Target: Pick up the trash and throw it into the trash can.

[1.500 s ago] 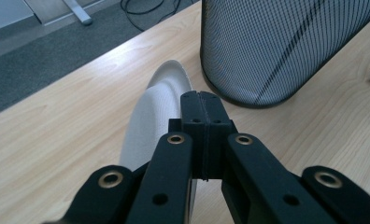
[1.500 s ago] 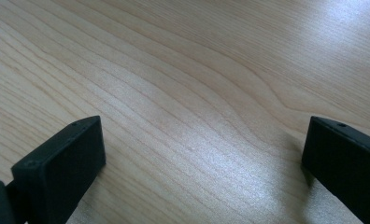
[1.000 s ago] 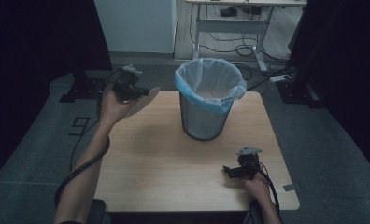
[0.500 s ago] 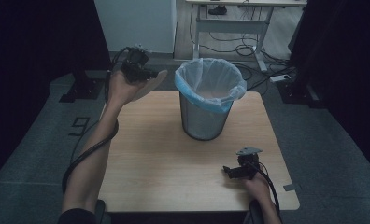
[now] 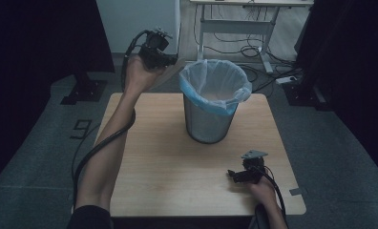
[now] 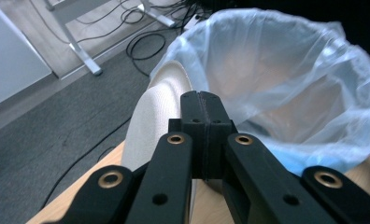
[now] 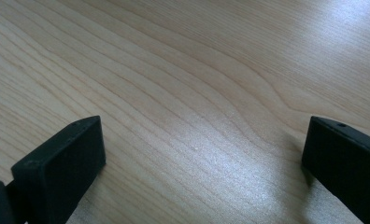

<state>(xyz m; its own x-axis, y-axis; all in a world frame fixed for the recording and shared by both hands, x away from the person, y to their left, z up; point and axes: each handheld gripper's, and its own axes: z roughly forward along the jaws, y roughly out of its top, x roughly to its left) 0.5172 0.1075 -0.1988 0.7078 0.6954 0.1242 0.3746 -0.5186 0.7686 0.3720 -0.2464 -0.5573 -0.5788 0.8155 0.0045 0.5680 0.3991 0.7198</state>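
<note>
A person's raised left hand holds my left gripper [image 5: 170, 61] above the table's far left corner, beside the bin. Its jaws [image 6: 204, 100] are closed together, pinching the edge of a white ribbed paper plate [image 6: 160, 116]. In the high view the plate [image 5: 173, 74] sticks out toward the bin. The metal waste bin [image 5: 208, 119], lined with a pale blue plastic bag [image 6: 286, 84], stands at the middle back of the wooden table [image 5: 168, 157]. My right gripper [image 5: 235, 175] rests low at the table's front right, open [image 7: 204, 149], with bare wood between its jaws.
Behind the table stand a white desk frame [image 5: 204, 28] and loose cables [image 5: 254, 47] on grey carpet. A power strip [image 5: 287, 78] lies at the back right. A black stand base [image 5: 82, 90] sits on the floor at the left.
The left hand has risen and moved back and right toward the bin's rim, carrying the plate. The right gripper has stayed where it was.
</note>
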